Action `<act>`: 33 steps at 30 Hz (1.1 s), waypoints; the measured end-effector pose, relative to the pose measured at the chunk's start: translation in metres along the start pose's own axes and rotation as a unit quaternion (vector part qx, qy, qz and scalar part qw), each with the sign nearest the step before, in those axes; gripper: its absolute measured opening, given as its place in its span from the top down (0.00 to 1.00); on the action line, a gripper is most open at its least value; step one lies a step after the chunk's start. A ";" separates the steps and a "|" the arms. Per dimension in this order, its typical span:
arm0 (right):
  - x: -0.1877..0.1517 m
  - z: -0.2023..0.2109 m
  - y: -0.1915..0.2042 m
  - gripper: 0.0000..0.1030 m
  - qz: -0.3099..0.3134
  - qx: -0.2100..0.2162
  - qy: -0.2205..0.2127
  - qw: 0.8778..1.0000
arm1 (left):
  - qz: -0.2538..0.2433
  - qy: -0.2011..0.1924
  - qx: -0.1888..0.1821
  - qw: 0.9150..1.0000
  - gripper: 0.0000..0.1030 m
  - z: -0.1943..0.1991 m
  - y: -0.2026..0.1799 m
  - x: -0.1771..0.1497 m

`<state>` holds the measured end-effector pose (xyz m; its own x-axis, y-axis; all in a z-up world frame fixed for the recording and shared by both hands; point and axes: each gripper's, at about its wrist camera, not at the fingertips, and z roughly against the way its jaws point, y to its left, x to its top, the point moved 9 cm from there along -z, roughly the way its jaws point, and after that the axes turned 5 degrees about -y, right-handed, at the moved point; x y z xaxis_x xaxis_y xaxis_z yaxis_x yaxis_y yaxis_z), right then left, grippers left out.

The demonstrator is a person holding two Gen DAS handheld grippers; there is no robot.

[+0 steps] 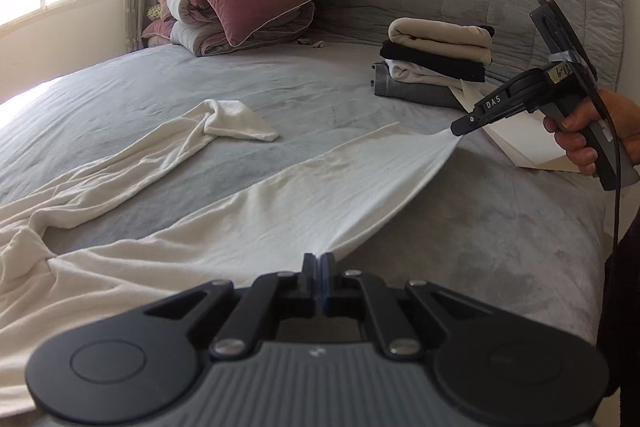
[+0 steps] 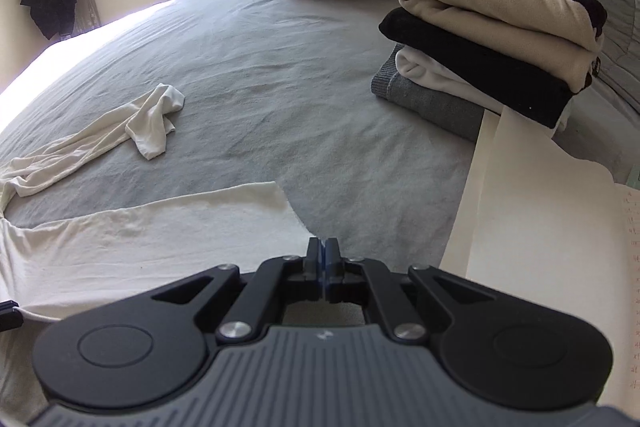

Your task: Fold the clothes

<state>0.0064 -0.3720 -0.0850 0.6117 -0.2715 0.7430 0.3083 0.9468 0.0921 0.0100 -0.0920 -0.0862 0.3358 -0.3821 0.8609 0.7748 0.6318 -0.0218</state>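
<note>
Stretching a white garment across the bed

Spread on the grey bed (image 1: 500, 235), the white garment (image 1: 280, 203) is pulled taut between both grippers. The left gripper (image 1: 320, 259) pinches its near edge at 6 o'clock; the right gripper (image 1: 460, 129), clamped tight, holds a corner at 3 o'clock. Folded clothes (image 1: 436, 63) sit at 1 o'clock.

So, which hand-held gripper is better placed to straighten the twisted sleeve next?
Probably the left. The left hand-held gripper is nearer the twisted sleeve; the right hand-held gripper pinches the white garment at the far corner, beside the folded pile.
</note>
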 end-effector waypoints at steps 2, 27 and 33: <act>-0.009 0.003 -0.003 0.99 0.008 -0.001 0.012 1.000 | 0.000 0.006 0.001 1.000 0.98 -0.002 -0.001 -0.005; 0.016 0.013 0.154 0.59 0.115 0.134 -0.031 0.984 | 0.127 0.018 0.146 0.981 0.59 0.066 0.118 -0.030; 0.001 0.022 0.213 0.59 0.155 0.201 -0.033 0.967 | 0.181 0.023 0.212 0.960 0.59 0.102 0.167 -0.054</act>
<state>0.0571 -0.1670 -0.0502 0.5770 0.0358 0.8160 -0.1988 0.9751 0.0978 0.0667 0.1025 -0.0847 0.5730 -0.1085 0.8123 0.3189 0.9426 -0.0990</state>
